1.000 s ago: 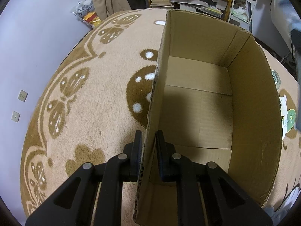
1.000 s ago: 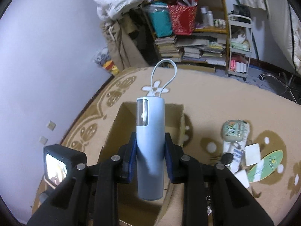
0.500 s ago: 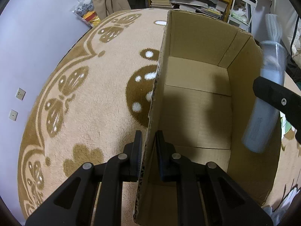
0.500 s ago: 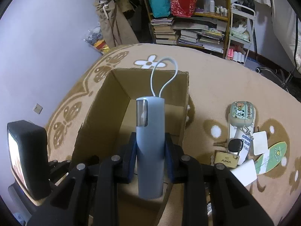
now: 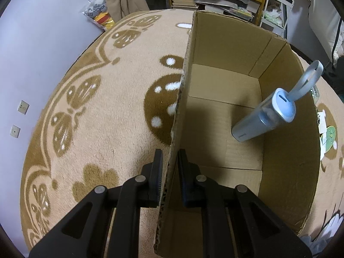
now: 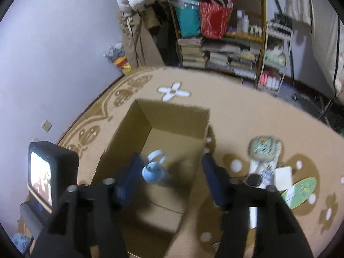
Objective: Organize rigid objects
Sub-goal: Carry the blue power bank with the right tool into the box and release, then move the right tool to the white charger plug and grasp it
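One bottle [image 5: 262,118] in one box [image 5: 288,172]; my left gripper [image 5: 169,167] clamps its wall, my right gripper [image 6: 172,178], just opening, holds nothing.

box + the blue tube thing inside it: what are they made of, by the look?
Box: brown corrugated cardboard, matte; fluting shows along the cut top edge and crease lines cross the floor panels.

Blue tube: probably plastic, or possibly coated metal. The body is smooth with a soft sheen, it has a paler glossy cap, and the loop looks like flexible silicone or rubber. The pictures leave that open.
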Motion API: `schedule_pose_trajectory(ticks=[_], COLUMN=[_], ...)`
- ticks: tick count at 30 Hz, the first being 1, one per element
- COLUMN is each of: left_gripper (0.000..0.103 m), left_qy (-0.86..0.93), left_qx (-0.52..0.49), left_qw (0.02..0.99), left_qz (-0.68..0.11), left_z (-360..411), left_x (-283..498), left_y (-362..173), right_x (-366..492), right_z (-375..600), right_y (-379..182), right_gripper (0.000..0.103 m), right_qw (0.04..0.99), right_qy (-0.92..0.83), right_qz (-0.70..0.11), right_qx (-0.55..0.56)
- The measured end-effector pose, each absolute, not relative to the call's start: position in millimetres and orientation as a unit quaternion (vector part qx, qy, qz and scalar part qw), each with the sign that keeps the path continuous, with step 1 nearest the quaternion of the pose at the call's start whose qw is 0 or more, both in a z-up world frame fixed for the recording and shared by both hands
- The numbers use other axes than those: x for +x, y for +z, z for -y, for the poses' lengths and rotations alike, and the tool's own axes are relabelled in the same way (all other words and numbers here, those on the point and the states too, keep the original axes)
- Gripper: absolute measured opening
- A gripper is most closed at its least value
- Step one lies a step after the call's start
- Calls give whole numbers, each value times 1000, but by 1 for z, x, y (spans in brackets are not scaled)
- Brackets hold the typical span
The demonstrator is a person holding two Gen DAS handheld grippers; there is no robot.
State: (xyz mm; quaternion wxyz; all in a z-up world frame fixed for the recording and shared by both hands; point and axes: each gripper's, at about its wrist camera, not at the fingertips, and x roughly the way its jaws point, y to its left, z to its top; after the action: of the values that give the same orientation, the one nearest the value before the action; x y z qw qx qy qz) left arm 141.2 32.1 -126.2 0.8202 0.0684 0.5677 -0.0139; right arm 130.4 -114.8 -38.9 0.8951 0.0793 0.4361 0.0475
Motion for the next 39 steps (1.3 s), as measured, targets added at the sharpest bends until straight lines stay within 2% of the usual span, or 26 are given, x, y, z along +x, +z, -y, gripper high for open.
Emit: schedule_pose_trajectory(ticks=[5, 7, 19, 39], left_gripper=[13, 13, 14, 14], left_qy=[-13, -13, -12, -14], left_qx=[72, 70, 74, 83], left_qw=[821, 821, 821, 823], left_qz=[-567, -567, -566, -561], left_z=[-33, -33, -31, -32], left_x=[140, 141, 141, 140], left_y=[-125, -124, -123, -123], right_x=[121, 116, 99, 80], right_z=[133, 145, 214, 238], right_y=[-29, -29, -75, -149], right_gripper=[86, 88, 89, 89], right_qw=[903, 905, 882, 852], right_qy=[32, 18, -55, -83], right_qz=[-423, -420, -458, -508], right_qx=[65, 63, 101, 94])
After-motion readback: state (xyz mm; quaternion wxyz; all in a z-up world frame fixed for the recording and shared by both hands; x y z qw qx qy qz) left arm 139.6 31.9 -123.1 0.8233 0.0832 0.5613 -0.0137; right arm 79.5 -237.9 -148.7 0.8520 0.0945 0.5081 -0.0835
